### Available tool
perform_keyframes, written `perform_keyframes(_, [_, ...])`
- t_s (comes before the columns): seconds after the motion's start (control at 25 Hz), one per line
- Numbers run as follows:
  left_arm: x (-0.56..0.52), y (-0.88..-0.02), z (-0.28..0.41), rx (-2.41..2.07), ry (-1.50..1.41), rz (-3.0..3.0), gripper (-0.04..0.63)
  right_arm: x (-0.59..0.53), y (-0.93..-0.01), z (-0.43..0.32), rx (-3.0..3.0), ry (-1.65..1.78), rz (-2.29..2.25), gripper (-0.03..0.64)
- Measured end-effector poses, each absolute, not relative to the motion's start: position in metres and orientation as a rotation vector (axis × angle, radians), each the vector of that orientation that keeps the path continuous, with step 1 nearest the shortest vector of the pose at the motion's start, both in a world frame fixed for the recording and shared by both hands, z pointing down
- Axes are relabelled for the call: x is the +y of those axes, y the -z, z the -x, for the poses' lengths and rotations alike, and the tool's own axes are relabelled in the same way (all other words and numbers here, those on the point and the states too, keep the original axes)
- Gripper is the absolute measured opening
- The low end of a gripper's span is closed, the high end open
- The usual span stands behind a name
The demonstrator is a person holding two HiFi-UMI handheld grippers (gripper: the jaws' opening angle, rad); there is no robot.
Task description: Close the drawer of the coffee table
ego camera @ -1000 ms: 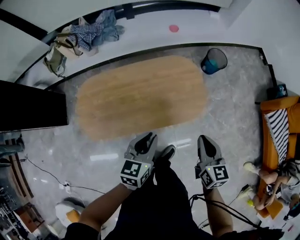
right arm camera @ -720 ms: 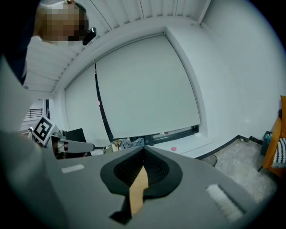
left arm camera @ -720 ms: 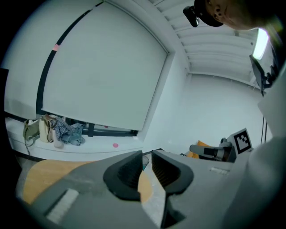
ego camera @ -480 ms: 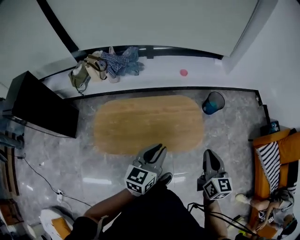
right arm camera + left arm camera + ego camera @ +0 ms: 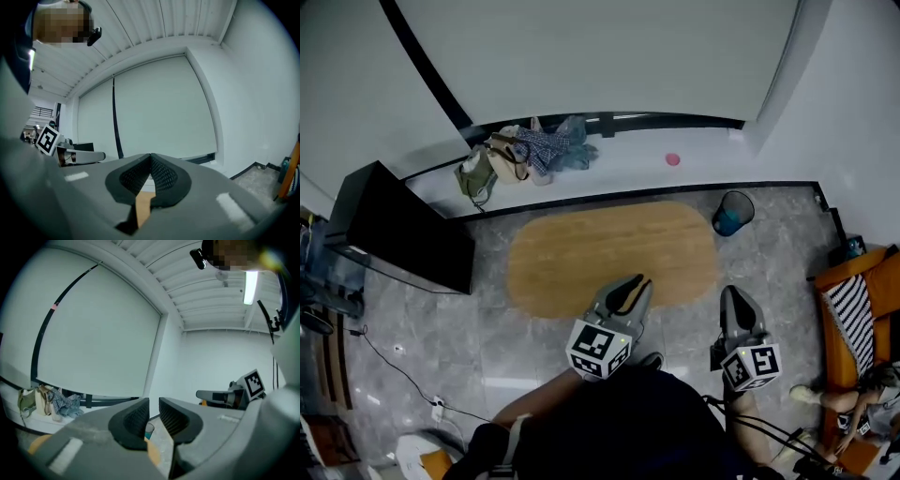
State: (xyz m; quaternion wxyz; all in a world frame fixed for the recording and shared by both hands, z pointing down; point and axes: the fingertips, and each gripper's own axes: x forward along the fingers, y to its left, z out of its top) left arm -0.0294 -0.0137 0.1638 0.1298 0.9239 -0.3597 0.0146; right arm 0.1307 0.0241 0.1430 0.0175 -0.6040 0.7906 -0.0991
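Grippers have both risen clear of the coffee table (image 5: 609, 258); no drawer juts from its near edge, so closing looks done. Your left gripper (image 5: 635, 281) stands slightly apart, empty; your right gripper (image 5: 737, 294) is pressed together.

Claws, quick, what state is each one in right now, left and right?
Left claw: slightly open, nothing between its jaws.
Right claw: closed, holding nothing.
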Motion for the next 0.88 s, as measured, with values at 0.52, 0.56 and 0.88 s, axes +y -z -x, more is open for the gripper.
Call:
perform_keyframes(0.52, [-0.004,-0.108,-0.007,-0.938,0.02,-2.907,0.072,0.031,-0.105,-0.13,2.364,0.124,1.885,0.002])
perform_keyframes(0.56, [-0.002,-0.112,-0.008,-0.933,0.012,-2.9,0.072,0.031,-0.107,-0.127,2.373,0.128,1.876,0.002])
perform_keyframes(0.88, [0.002,-0.125,-0.014,-0.902,-0.055,-2.91,0.072,0.022,-0.111,-0.118,2.405,0.139,1.855,0.002])
